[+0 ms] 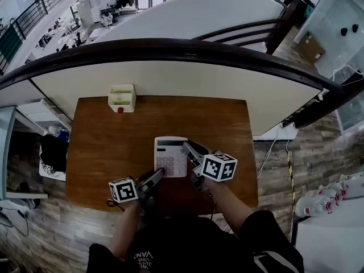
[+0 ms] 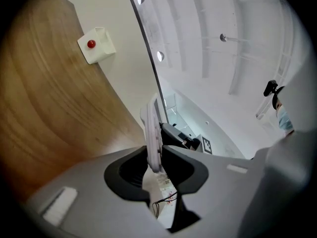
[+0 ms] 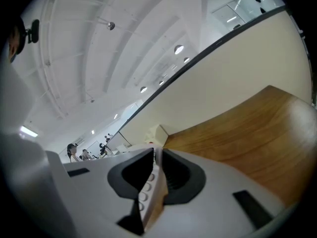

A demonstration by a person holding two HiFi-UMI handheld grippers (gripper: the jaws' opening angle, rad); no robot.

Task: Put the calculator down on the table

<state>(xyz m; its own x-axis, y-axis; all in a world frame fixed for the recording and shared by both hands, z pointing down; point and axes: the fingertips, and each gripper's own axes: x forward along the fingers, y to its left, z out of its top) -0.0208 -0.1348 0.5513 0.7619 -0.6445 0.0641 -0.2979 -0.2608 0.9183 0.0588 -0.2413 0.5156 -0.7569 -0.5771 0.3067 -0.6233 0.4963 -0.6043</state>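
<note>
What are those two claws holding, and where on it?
The calculator: left claw grips its near left corner, right claw its right edge.

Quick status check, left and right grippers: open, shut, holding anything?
Left gripper: jaws closed on the calculator.
Right gripper: jaws closed on the same calculator, at its right side.

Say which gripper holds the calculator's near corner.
The left gripper: it clamps the near corner of the calculator; the right gripper clamps its side edge farther up.
</note>
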